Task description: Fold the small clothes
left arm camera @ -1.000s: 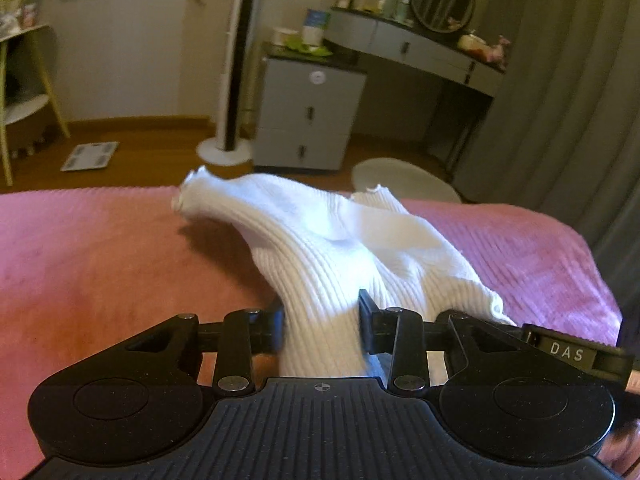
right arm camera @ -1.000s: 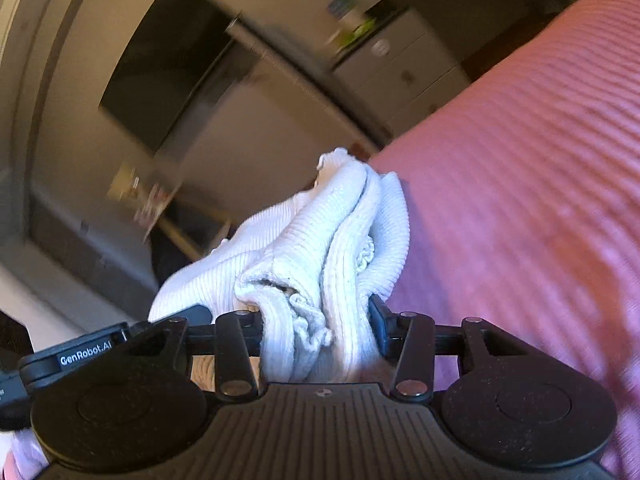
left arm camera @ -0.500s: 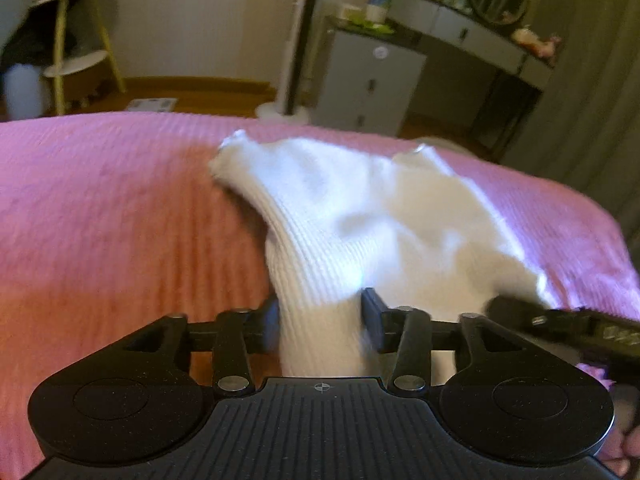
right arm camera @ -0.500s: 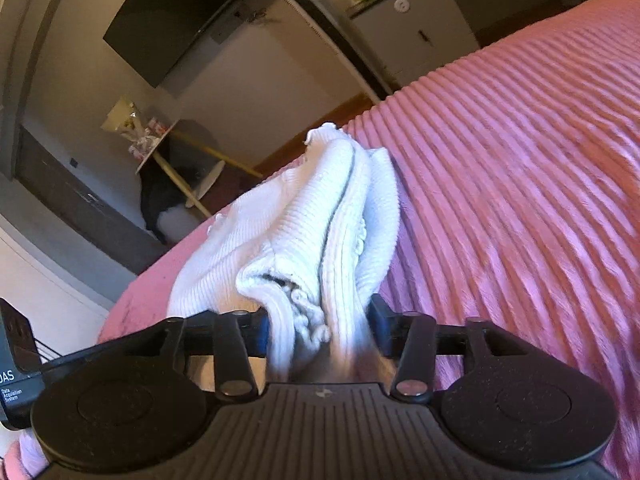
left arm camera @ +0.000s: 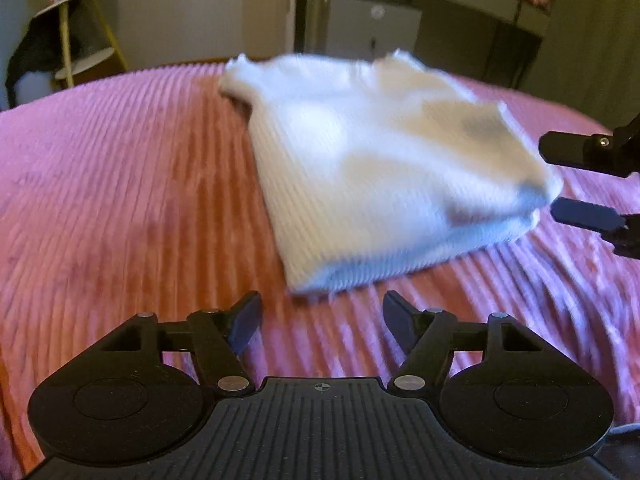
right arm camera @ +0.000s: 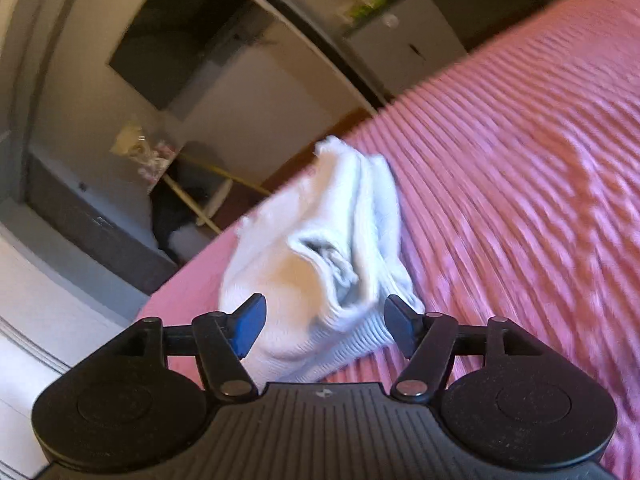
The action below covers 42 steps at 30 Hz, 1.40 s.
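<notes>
your left gripper is released: the jaws are opening, and only the pink ribbed bedspread shows between the fingertips. no cloth lies in that gap. the near corner of the white ribbed garment lies just beyond the fingertips, apart from them.

the garment rests on the bedspread, folded into a thick, roughly rectangular stack. its far edge carries two small frilled points. the near and right edges show stacked layers. the picture is blurred, so finer detail of the knit cannot be told.

at the right edge of the left wrist view, the two fingers of your right gripper stand spread, one above the other, beside the right corner of the garment. contact there cannot be told from that view.

in the right wrist view, your right gripper is also released and its jaws are opening. the end of the garment lies between the two fingers, with its folded layers and an opening in the cloth facing the camera. the pads do not press on it.

behind the bed, a yellow-legged shelf stand sits on the left and a grey drawer cabinet sits toward the right. a dark panel is mounted on the wall.
</notes>
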Motion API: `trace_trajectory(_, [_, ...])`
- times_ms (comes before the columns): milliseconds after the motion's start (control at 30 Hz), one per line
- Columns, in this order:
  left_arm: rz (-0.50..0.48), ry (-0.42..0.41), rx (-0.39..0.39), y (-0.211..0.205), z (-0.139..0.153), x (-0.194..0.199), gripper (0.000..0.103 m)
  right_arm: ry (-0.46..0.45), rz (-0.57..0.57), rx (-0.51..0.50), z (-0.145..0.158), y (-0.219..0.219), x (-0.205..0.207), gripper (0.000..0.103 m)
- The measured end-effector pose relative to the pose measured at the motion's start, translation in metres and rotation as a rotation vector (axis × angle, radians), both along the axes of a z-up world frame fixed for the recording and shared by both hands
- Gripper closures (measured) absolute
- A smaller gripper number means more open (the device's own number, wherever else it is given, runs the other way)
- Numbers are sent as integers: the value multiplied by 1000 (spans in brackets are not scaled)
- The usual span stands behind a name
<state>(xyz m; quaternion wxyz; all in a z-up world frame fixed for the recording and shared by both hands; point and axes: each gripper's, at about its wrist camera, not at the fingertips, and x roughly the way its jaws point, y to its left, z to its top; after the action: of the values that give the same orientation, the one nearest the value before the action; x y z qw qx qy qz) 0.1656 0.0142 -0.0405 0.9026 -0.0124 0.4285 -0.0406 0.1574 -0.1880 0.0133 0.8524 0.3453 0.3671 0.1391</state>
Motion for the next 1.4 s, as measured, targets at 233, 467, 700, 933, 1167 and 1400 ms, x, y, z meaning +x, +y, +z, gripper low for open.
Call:
trace_trajectory(233, [30,-39,-29,6,-2,12,34,73,-36,107,-43,-5,12,24])
trace_trajectory(467, [57,-40,-130,11,-6,33,54,77,-74,227,-64,1,38,65])
trace_trajectory(700, [54,-111,-195,24,28,22,70,-74,-34,168,-24,14,19,80])
trace_trajectory(933, [85,-54,-85,29,22,0,55,95,-54,32,-35,4,14,51])
trace_trajectory(1167, [120,-149,-34,28,41,1,46,-212,-14,-147,36,19,10,57])
trace_trajectory(1400, [106,-221,24,6,78,33,40,-284,184,-547,38,92,53,79])
